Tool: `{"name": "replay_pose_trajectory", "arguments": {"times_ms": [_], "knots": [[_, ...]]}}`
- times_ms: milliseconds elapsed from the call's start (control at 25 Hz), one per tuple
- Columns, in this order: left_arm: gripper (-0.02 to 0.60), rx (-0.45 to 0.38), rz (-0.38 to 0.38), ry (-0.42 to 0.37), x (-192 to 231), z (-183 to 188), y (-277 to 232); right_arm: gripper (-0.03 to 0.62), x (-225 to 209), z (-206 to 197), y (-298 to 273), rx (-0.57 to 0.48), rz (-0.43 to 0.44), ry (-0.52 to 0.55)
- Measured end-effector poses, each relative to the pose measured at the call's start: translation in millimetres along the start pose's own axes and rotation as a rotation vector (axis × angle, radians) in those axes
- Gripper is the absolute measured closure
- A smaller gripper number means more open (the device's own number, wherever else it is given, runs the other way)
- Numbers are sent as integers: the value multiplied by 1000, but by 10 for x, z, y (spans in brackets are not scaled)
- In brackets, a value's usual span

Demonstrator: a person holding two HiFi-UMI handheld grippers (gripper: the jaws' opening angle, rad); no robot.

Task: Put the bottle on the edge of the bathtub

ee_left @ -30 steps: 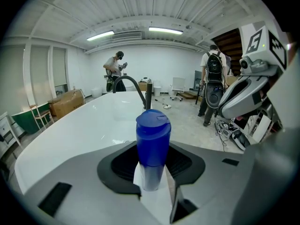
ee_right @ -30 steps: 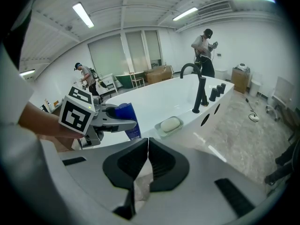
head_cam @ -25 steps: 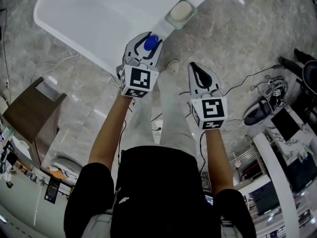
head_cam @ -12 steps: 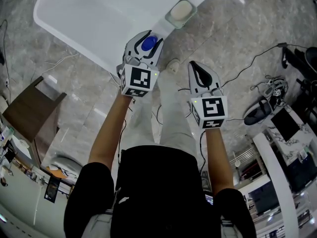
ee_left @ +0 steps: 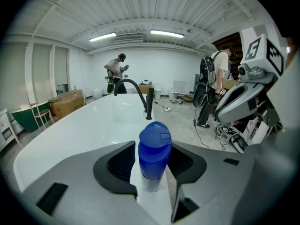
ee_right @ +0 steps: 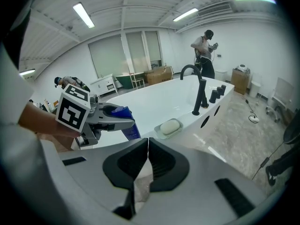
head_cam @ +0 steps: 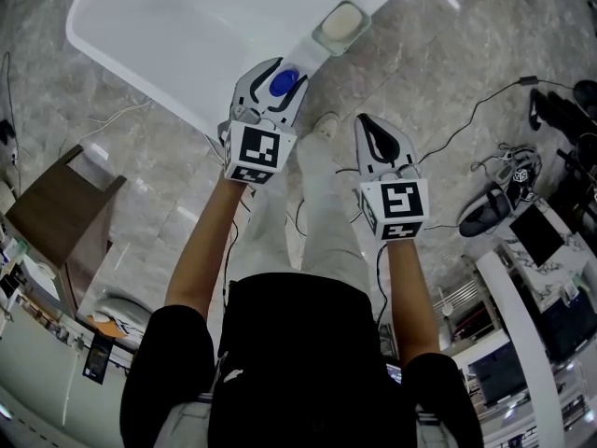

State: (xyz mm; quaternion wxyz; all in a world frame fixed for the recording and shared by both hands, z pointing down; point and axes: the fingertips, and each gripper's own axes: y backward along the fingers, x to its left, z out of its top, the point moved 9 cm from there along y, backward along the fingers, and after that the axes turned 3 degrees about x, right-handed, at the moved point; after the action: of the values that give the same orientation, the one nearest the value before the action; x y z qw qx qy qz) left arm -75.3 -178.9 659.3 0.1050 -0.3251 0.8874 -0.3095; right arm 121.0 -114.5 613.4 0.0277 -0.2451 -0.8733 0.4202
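Note:
A bottle (head_cam: 283, 83) with a blue cap stands upright on the white bathtub's rim (head_cam: 210, 110). My left gripper (head_cam: 287, 73) reaches over the rim with the bottle (ee_left: 153, 156) between its jaws. Those jaws have just been opening, and the pads stand close beside the cap without pressing on it. My right gripper (head_cam: 370, 129) hangs over the floor to the right of the tub, shut, with its pads meeting and nothing between them (ee_right: 147, 146). The right gripper view shows the left gripper (ee_right: 117, 118) around the bottle (ee_right: 127, 125) from the side.
A soap dish (head_cam: 341, 24) with a bar of soap sits further along the rim, and beyond it a black faucet (ee_right: 199, 93). A brown wooden stool (head_cam: 56, 208) stands at the left, shoes (head_cam: 499, 199) and cables lie at the right. People (ee_left: 117, 71) stand in the background.
The left gripper's jaws look slightly wider around the bottle's cap. Both hands have stayed in place. A black cable on the floor at the right has shifted.

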Motion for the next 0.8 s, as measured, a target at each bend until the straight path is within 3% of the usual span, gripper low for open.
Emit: {"name": "replay_pose_trajectory", "arguments": {"times_ms": [360,800], "knots": [[383,-33,-64,-9,-52,350,367,569,106,223,183,-39,-17,20],[414,-67,-40,-17,-13,819,965,569,236,607,651,-121,-60,43]]}}
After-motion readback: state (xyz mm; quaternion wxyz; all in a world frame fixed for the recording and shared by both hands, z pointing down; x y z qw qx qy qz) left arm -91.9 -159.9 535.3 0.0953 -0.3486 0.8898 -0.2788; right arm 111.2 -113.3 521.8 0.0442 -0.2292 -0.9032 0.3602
